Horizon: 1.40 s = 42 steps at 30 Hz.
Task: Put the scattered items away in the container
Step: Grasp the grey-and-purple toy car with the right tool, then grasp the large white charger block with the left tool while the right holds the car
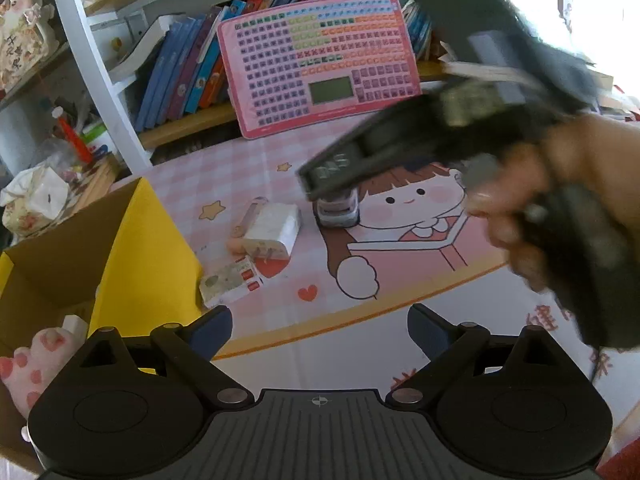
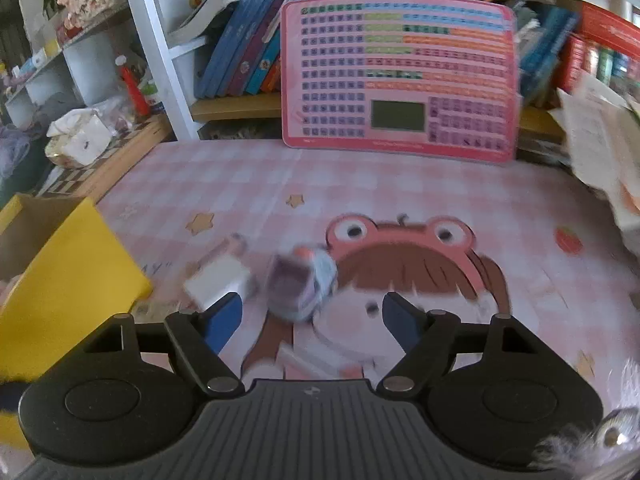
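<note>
Closing in on the small toy car [image 2: 298,288], the right gripper [image 2: 312,316] has its jaws spread and empty; the car sits just beyond the tips, left of centre, not touched. Left gripper [image 1: 320,328] is also released, nothing between its jaws. White packet [image 1: 276,230] and flat card [image 1: 232,282] lie beside the yellow box [image 1: 136,248] at left. Box holds a pink plush [image 1: 36,364]; judging by that, tidying is partway, at least three items left.

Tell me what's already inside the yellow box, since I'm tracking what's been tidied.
Inside the yellow box, the left wrist view shows a pink-and-white plush paw with something white behind it. The left gripper and the box walls hide the rest.
</note>
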### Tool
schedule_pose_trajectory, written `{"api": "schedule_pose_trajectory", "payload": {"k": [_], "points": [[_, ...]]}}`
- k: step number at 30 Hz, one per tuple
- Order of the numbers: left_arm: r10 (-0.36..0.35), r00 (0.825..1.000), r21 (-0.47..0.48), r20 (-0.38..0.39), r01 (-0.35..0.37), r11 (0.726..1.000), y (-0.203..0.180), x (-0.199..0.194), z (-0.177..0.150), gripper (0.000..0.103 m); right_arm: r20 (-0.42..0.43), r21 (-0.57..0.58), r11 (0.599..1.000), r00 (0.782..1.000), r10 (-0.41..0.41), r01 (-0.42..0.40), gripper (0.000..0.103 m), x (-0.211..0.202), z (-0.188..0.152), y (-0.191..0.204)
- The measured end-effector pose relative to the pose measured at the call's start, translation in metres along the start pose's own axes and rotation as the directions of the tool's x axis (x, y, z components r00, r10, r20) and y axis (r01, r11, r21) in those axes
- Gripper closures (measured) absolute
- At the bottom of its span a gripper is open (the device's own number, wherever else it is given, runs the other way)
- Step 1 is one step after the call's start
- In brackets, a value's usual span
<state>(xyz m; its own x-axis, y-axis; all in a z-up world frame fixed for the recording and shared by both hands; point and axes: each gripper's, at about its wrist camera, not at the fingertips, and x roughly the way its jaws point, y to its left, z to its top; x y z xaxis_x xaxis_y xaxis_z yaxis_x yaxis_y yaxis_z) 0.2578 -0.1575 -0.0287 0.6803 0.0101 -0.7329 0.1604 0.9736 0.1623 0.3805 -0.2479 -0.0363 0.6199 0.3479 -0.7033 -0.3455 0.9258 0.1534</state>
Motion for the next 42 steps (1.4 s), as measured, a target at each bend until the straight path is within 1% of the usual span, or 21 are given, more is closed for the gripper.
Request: {"api": "schedule_pose_trajectory", "payload": {"k": [5,7,9,11,13,16,17,21,24,25,26,28,29,33,36,37,38,40,41,42], "points": [[0.037,0.999,0.011,0.000,-0.037,0.999,0.002,0.014,0.009,0.008,-0.057,-0.047,0.999,0.998,0.013,-0.016,0.029,0.040,0.016,0.003],[0.056,0.998,0.011,0.005,-0.056,0.998,0.003,0.020,0.013,0.008,-0.082,-0.055,0.998,0.997,0.013,-0.018,0.039,0.051,0.019,0.004],[0.067,0.998,0.007,0.002,-0.067,0.998,0.005,0.026,0.017,0.008,-0.104,-0.059,0.998,0.994,0.019,-0.026,0.046,0.057,0.020,0.002],[0.079,0.997,0.005,0.000,-0.079,0.997,0.008,0.033,0.022,0.011,-0.109,-0.058,0.997,0.993,0.046,-0.053,0.051,0.057,0.020,-0.002],[0.089,0.996,0.004,-0.006,-0.089,0.996,0.010,0.042,0.026,0.013,-0.106,-0.080,0.995,0.993,0.049,-0.057,0.063,0.054,0.020,-0.006],[0.100,0.995,0.011,-0.019,-0.100,0.995,0.010,0.058,0.034,0.016,-0.097,-0.119,0.991,0.994,0.048,-0.059,0.069,0.046,0.017,-0.014],[0.106,0.994,0.014,-0.021,-0.106,0.994,0.010,0.064,0.037,0.019,-0.093,-0.128,0.990,0.994,0.051,-0.063,0.069,0.043,0.017,-0.017],[0.128,0.992,0.022,-0.023,-0.127,0.992,0.009,0.085,0.047,0.024,-0.072,-0.159,0.985,0.996,0.049,-0.060,0.069,0.031,0.011,-0.029],[0.140,0.989,0.007,-0.038,-0.140,0.990,0.013,0.102,0.055,0.027,-0.058,-0.172,0.985,0.998,0.019,-0.029,0.069,0.023,0.004,-0.037],[0.144,0.988,-0.001,-0.049,-0.144,0.990,0.015,0.108,0.057,0.030,-0.054,-0.167,0.986,0.998,0.016,-0.025,0.069,0.020,0.001,-0.041],[0.145,0.988,-0.005,-0.057,-0.146,0.989,0.016,0.112,0.058,0.035,-0.047,-0.162,0.987,0.999,0.014,-0.022,0.069,0.017,-0.001,-0.044],[0.133,0.988,-0.017,-0.078,-0.135,0.991,0.019,0.120,0.060,0.042,-0.032,-0.163,0.986,0.999,0.015,-0.020,0.069,0.011,-0.007,-0.051],[0.127,0.988,-0.019,-0.087,-0.129,0.991,0.019,0.123,0.060,0.043,-0.029,-0.164,0.986,0.999,0.015,-0.019,0.069,0.009,-0.008,-0.053],[0.138,0.986,0.022,-0.092,-0.136,0.990,0.017,0.125,0.060,0.043,-0.007,-0.169,0.986,1.000,0.004,-0.005,0.070,-0.001,-0.014,-0.061],[0.047,0.995,0.001,-0.090,-0.047,0.999,0.013,0.118,0.061,0.043,-0.005,-0.166,0.986,1.000,0.008,-0.009,0.069,-0.005,-0.016,-0.065],[0.017,0.996,0.019,-0.087,-0.016,1.000,0.007,0.116,0.060,0.043,-0.005,-0.165,0.986,1.000,0.013,-0.014,0.067,-0.006,-0.016,-0.066],[0.010,0.996,0.044,-0.084,-0.007,0.999,0.003,0.115,0.059,0.043,-0.002,-0.168,0.986,1.000,0.022,-0.022,0.066,-0.006,-0.016,-0.066],[0.033,0.996,0.088,-0.082,-0.026,0.996,-0.004,0.118,0.059,0.043,0.006,-0.186,0.982,0.999,0.032,-0.031,0.062,-0.006,-0.015,-0.066],[0.044,0.995,0.091,-0.087,-0.036,0.995,-0.005,0.121,0.059,0.043,0.006,-0.196,0.980,0.999,0.035,-0.033,0.062,-0.005,-0.013,-0.065],[0.049,0.994,0.073,-0.100,-0.042,0.996,-0.002,0.125,0.061,0.043,0.002,-0.201,0.979,0.999,0.040,-0.039,0.061,-0.003,-0.012,-0.065]]}}
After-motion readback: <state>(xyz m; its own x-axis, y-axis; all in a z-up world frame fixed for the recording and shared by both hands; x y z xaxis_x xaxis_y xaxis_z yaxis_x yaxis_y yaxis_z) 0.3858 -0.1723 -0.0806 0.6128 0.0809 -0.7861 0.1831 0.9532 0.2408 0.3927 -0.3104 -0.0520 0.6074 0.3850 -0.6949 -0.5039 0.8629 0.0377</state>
